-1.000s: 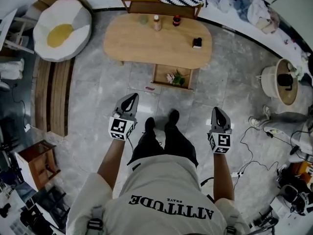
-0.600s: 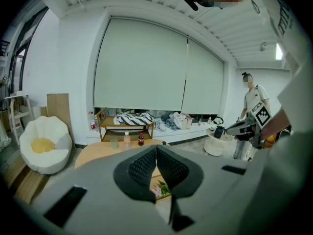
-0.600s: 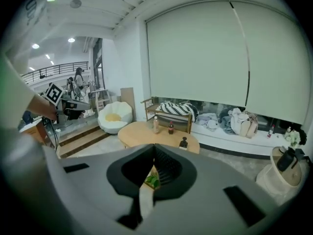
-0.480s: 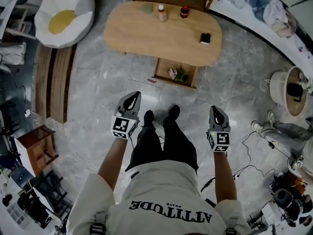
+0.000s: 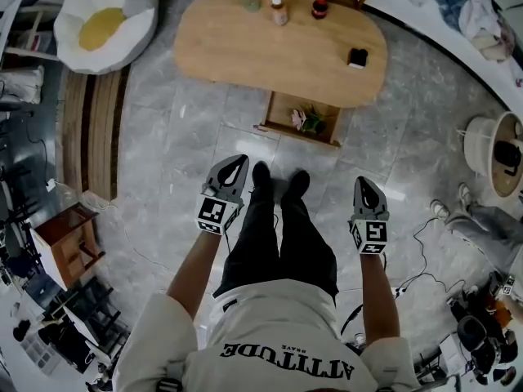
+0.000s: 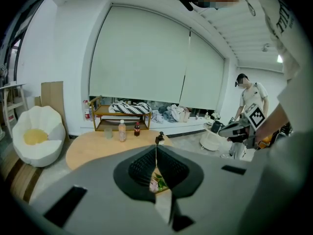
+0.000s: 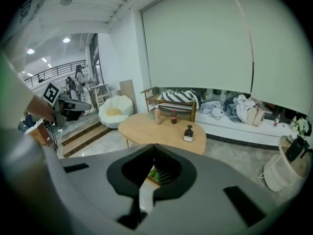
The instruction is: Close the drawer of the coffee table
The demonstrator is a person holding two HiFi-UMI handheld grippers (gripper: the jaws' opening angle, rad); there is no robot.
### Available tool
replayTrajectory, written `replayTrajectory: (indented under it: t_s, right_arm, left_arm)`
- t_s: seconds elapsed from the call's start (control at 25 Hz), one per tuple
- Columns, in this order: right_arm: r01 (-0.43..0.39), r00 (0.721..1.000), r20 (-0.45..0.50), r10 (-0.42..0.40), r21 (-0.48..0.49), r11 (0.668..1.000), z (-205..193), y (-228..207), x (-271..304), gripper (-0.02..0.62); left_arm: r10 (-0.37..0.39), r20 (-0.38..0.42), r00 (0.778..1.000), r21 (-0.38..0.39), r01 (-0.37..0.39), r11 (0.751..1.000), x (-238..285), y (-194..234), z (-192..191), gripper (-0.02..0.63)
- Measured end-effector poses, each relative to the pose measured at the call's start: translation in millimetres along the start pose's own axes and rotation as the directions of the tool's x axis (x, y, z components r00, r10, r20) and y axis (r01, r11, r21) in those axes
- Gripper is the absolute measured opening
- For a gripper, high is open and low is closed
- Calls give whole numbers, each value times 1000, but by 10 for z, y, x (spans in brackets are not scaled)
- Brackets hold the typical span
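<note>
The oval wooden coffee table (image 5: 270,51) stands ahead of the person. Its drawer (image 5: 304,121) is pulled out toward the person's feet, with flowers and greenery inside. My left gripper (image 5: 238,159) is shut and empty, hanging over the floor left of the legs, well short of the drawer. My right gripper (image 5: 364,181) is also shut and empty, to the right of the legs. In the left gripper view the closed jaws (image 6: 156,149) point at the table (image 6: 93,148). From the right gripper view the shut gripper (image 7: 154,147) also faces the table (image 7: 151,129).
Two bottles (image 5: 279,10) and a small black bottle (image 5: 357,57) stand on the table. A white-and-yellow beanbag chair (image 5: 98,19) sits far left, a small wooden stool (image 5: 65,243) left, a white basket (image 5: 494,149) and floor cables right. Another person (image 6: 250,99) stands to the right.
The person has stepped closer to the table, feet now nearer the open drawer. Both grippers have come down and stay shut and empty.
</note>
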State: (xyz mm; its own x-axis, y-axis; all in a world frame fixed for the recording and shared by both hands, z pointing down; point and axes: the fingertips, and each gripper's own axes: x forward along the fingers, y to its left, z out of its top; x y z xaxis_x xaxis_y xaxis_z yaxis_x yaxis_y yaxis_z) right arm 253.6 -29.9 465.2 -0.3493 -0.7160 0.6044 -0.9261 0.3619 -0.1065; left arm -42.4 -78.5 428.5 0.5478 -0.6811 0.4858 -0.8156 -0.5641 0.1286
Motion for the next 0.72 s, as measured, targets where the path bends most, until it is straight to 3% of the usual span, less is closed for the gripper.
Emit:
replayTrajectory:
  t_s: [0.44,0.72]
  right_arm:
    - [76,994,-83,-70,73,994,-604,161,567,20]
    - [119,987,-124,-106,100,988,-1089,146,975,20]
  left_arm:
    - [-73,-83,994,-9,73,997,462,208,-730,23]
    - [-42,-143,989,-2,42,999,716,471,-1404,23]
